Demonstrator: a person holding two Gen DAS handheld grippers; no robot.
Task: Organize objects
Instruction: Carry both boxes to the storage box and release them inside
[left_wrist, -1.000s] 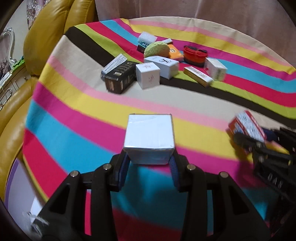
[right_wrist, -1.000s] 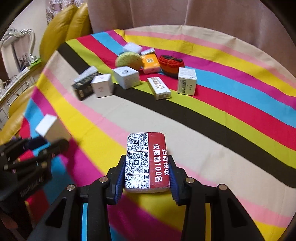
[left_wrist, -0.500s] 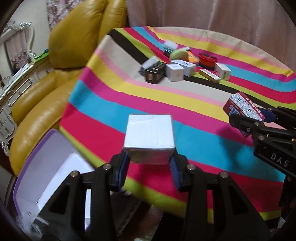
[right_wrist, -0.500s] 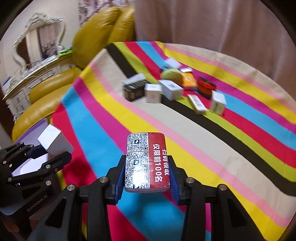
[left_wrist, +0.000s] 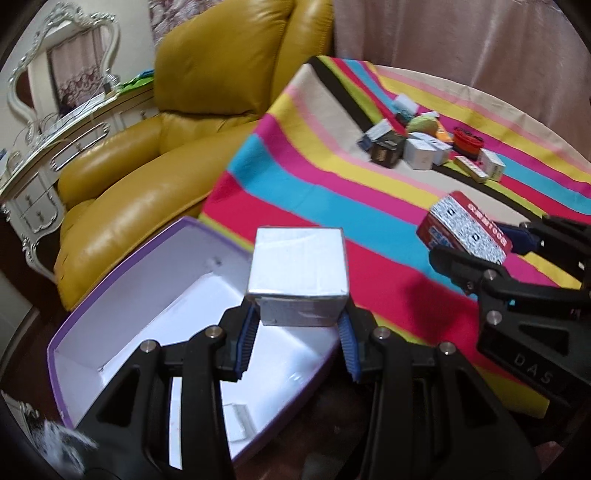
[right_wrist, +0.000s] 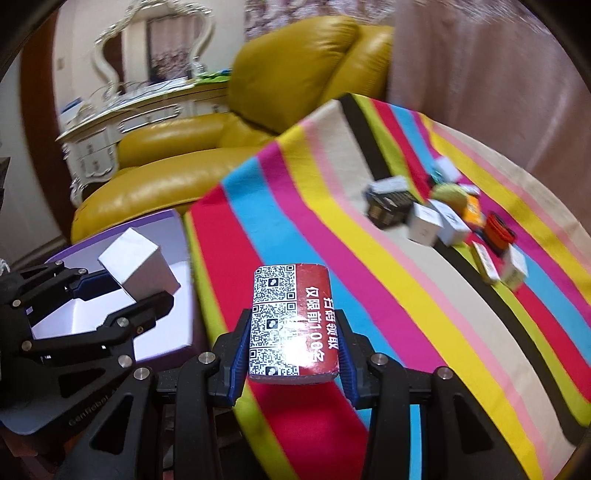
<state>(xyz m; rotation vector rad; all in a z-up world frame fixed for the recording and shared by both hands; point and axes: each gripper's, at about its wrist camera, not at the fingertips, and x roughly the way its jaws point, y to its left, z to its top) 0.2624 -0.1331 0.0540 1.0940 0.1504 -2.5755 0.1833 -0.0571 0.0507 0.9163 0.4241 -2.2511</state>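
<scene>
A small silver-white cardboard cube box (left_wrist: 297, 273) is pinched at its lower side faces by the left tongs (left_wrist: 297, 325) and is held above the open purple-rimmed, white-lined storage box (left_wrist: 122, 325) beside the striped-cloth worktop (left_wrist: 325, 184). A red packet printed with QR codes (right_wrist: 293, 325) is pinched across its narrow sides by the right tongs (right_wrist: 293, 354) over the worktop's near edge. Both are judged light, stiff and crushable, so flat opposite faces should be gripped gently.

A plain white cube box (left_wrist: 298, 274) hangs upright over the open purple-rimmed bin (left_wrist: 122, 273). At its three o'clock, a red pack (right_wrist: 293, 323) with QR codes stands upright above the striped cloth's edge.
</scene>
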